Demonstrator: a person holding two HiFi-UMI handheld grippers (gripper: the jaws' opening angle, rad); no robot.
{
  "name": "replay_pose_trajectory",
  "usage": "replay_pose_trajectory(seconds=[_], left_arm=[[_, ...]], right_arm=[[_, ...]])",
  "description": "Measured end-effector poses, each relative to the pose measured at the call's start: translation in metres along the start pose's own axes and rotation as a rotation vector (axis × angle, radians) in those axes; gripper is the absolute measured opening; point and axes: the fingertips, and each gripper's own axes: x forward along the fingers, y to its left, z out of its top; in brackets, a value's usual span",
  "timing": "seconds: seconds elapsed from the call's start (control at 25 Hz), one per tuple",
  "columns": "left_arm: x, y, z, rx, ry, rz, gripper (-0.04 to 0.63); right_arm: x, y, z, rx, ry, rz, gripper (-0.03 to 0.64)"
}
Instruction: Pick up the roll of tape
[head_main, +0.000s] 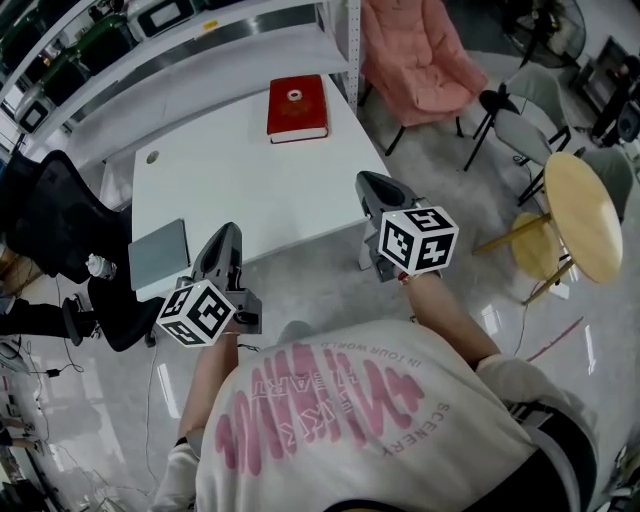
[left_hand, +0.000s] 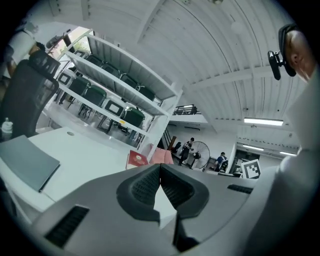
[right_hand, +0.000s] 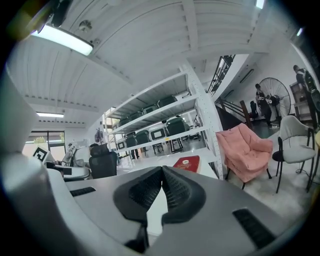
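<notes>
Tiny tape roll (head_main: 294, 95), perhaps, on book (head_main: 300, 118)

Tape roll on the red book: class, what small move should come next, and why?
Probably move the right claw forward over the table toward the tape roll on the red book: it is shut, empty, and only at the table's near edge.

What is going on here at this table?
A person stands at a white table with a gripper in each hand. The left gripper and the right gripper are both shut and empty, close to the table's near edge. The tape lies on a red book at the far side, untouched.
</notes>
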Motion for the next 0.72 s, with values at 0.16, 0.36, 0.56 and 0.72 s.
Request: replay_pose_trajectory(seconds=[0.16, 0.36, 0.56, 0.72], left_arm=[[0.001, 0.018, -0.002, -0.056, 0.001, 0.014, 0.025], [0.025, 0.031, -0.009, -0.064, 0.022, -0.015, 0.025], [0.054, 0.051, 0.001, -0.066, 0.015, -0.022, 0.025], [0.089, 0.074, 0.006, -0.066, 0.022, -0.031, 0.025]], right_arm=[[0.013, 0.0, -0.006, 0.042, 0.0, 0.017, 0.013], [0.039, -0.01, -0.017, 0.061, 0.0, 0.019, 0.014], [0.075, -0.025, -0.022, 0.011, 0.049, -0.014, 0.014], [0.117, -0.038, -0.025, 0.014, 0.063, -0.011, 0.014]])
